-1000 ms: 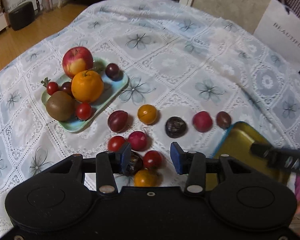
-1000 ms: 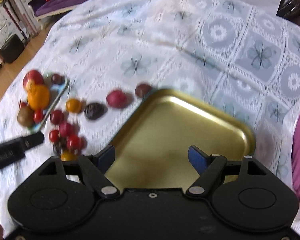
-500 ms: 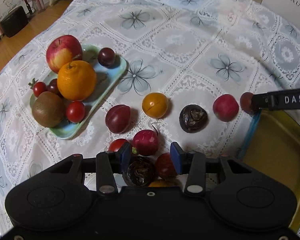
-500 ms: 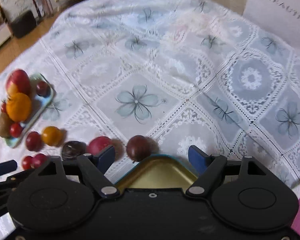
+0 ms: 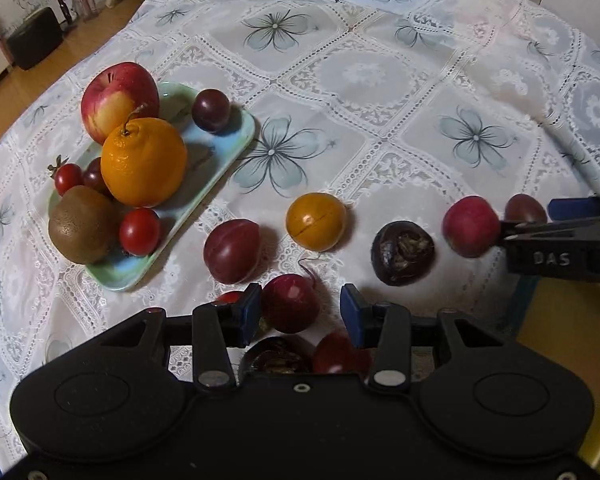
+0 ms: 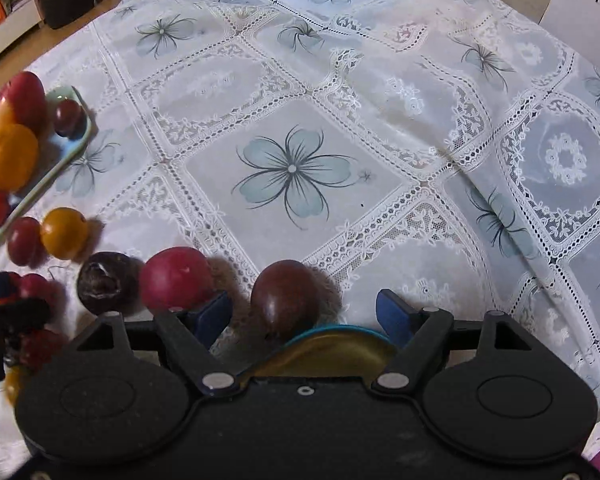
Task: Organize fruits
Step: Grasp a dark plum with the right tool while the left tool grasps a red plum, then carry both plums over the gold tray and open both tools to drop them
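Note:
My left gripper [image 5: 300, 312] hangs open over a cluster of small fruit. A red radish-like fruit [image 5: 290, 308] lies between its fingers, next to the left pad and apart from the right one. A dark wrinkled fruit [image 5: 276, 356] and a red tomato [image 5: 340, 354] lie just below it. My right gripper [image 6: 304, 312] is open around a dark purple plum [image 6: 286, 298] without pressing it. That plum lies against the far rim of the gold tray [image 6: 324, 344]. A red plum [image 6: 176, 278] sits just outside the right gripper's left finger.
A pale green plate [image 5: 220, 152] at the left holds an apple [image 5: 118, 100], an orange [image 5: 144, 162], a kiwi [image 5: 82, 224] and small red and dark fruits. Loose on the lace cloth are a dark red plum [image 5: 232, 250], a yellow fruit [image 5: 316, 221] and a wrinkled dark fruit [image 5: 402, 252].
My left gripper sank and moved forward, so the radish-like fruit now lies between its fingers. My right gripper swung off the gold tray and down to the dark plum at its far rim.

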Tool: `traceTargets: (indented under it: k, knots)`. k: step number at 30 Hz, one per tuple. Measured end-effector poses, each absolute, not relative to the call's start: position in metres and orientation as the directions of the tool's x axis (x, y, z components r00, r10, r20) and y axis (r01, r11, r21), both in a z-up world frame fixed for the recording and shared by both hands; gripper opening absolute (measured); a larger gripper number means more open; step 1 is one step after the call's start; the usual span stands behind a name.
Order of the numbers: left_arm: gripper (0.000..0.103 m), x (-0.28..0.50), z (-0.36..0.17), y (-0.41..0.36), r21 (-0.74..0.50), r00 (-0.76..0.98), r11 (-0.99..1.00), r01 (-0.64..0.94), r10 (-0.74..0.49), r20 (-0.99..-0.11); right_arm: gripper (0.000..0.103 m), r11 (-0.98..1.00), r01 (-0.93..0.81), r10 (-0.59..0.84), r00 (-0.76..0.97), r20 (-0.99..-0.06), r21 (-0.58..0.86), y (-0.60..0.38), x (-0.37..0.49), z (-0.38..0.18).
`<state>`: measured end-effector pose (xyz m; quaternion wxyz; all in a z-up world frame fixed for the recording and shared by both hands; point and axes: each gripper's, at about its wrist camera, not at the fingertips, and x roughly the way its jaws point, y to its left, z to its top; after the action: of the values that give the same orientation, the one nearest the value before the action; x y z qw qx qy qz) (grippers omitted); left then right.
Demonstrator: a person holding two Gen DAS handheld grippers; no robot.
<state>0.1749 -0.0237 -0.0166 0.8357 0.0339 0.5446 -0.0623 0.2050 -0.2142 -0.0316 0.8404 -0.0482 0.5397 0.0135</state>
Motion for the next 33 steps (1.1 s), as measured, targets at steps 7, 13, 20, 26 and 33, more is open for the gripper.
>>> traceTargets:
  k: [7,13,20,26,33]
  knots:
    - [0.058,0.176,-0.021,-0.027,0.005,0.424,0.992,0.128,-0.05,-0.905,0.034,0.992,-0.115,0.014,0.453,-0.891,-0.043,-0.217,0.2,-0.022]
    - [0.06,0.174,-0.025,-0.036,0.042,0.433,0.988,0.15,-0.028,-0.901,0.034,0.995,-0.096,0.062,0.455,-0.888,0.02,-0.225,0.202,-0.019]
    - [0.039,0.18,-0.019,-0.02,-0.001,0.455,0.996,0.089,-0.041,-0.889,0.034,0.996,-0.051,0.085,0.465,-0.881,0.069,-0.233,0.2,-0.017]
    - [0.039,0.179,-0.01,-0.008,-0.093,0.463,0.994,0.051,-0.106,-0.88,0.034,0.997,-0.024,0.077,0.479,-0.874,0.075,-0.234,0.197,-0.017]
    - [0.039,0.159,0.02,-0.016,-0.128,0.518,0.987,0.101,-0.162,-0.84,0.035,0.996,0.01,0.071,0.516,-0.854,0.089,-0.242,0.193,-0.01]
